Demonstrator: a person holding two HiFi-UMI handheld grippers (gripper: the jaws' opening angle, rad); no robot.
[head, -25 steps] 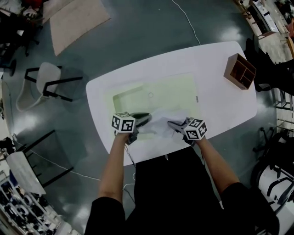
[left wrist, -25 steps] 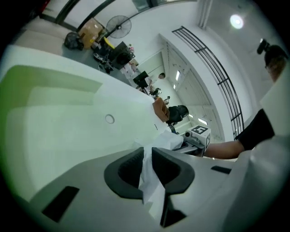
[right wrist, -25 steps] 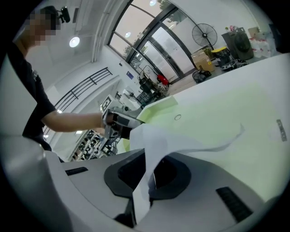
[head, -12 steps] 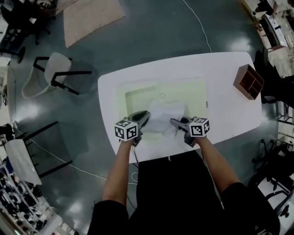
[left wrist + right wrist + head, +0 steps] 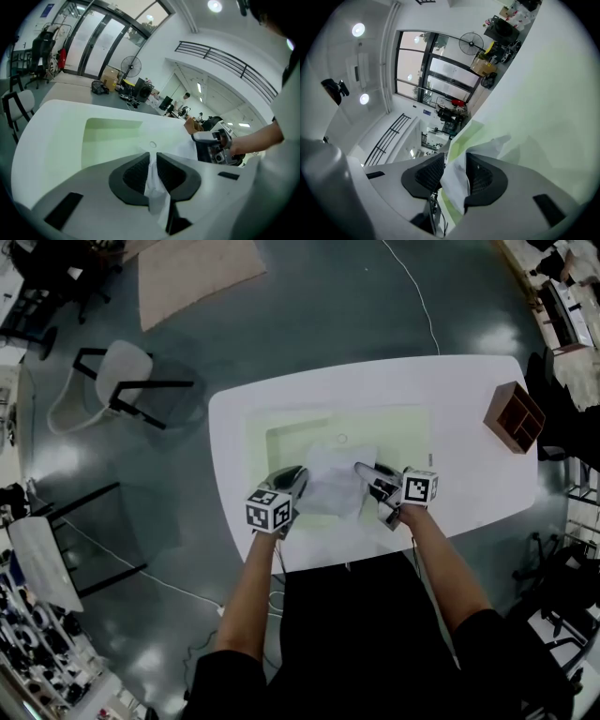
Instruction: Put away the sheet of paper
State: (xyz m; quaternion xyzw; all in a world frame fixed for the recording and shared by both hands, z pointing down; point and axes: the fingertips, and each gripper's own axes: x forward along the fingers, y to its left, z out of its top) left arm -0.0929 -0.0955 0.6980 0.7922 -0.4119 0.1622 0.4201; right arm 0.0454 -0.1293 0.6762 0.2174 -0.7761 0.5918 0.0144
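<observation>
Left gripper [image 5: 153,158] first: its jaws are closed tight on the left edge of the sheet of paper [image 5: 335,482], with a white fold pinched right between the dark pads. Right gripper [image 5: 455,165] is a different story. Its jaws have just been opening, and the paper's right edge is seen standing loosely in the gap, not pressed by the pads. So the sheet is really only being held from one side, which is probably why it looks rumpled rather than flat. It's draped over the near part of the pale green mat [image 5: 272,432], between the two grippers, close to the near edge of the white table [image 5: 469,474].

Room-wise, plenty is available. The mat beyond the sheet is bare, and nothing else is seen on the tabletop except the wooden organizer [image 5: 515,418] over at the table's right end, well apart from the paper. That's guessed to be where the sheet gets put away, though it can't be confirmed. If so, a clear run to the right is offered. The near table edge should be watched. Past the table, a chair [image 5: 120,379] and a rug [image 5: 200,263] are seen on the floor, well out of the way.
</observation>
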